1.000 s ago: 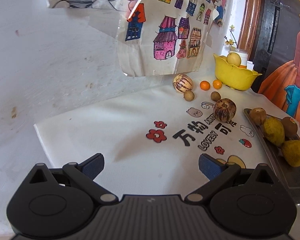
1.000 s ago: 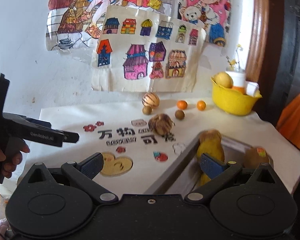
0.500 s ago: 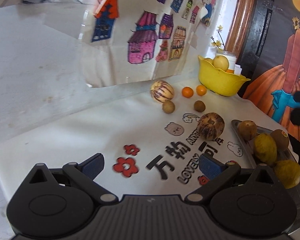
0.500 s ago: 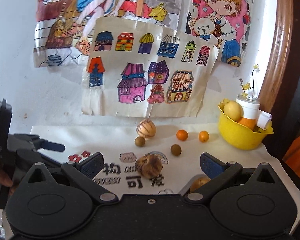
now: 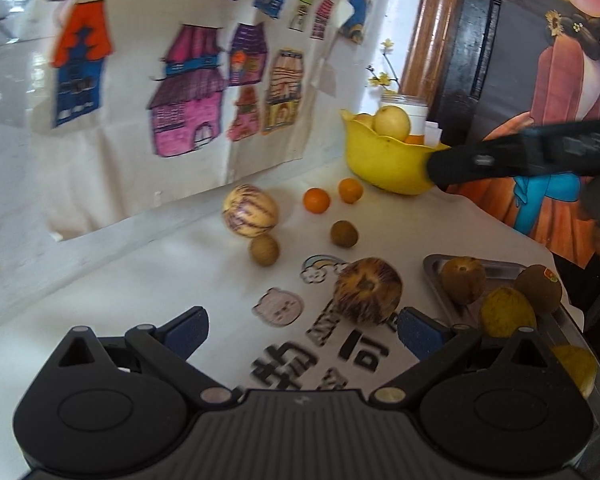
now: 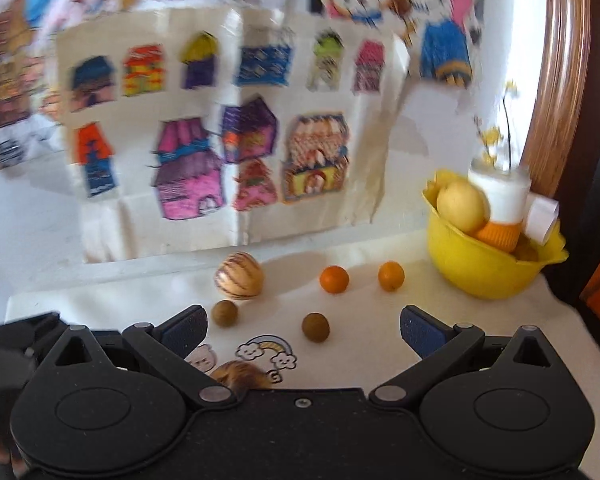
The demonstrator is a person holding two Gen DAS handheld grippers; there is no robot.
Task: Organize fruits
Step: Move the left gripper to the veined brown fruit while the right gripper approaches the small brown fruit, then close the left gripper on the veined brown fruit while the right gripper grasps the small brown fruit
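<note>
While your left gripper (image 5: 302, 326) and right gripper (image 6: 303, 326) both gape empty, two small oranges (image 6: 334, 279) sit near the tablecloth's (image 6: 360, 344) far edge, beside the yellow bowl (image 6: 480, 268).

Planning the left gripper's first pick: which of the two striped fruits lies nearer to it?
The darker striped fruit beside the metal tray, just ahead of the left gripper; the pale purple-striped one sits back near the wall.

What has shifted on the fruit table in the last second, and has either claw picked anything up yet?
Both claws advanced toward the loose fruit. The left claw closed in on the brown striped fruit; the right claw left the tray and now faces the oranges and yellow bowl. Neither has taken hold of anything; both are open. The fruit itself, the bowl and the metal tray have not moved.
</note>
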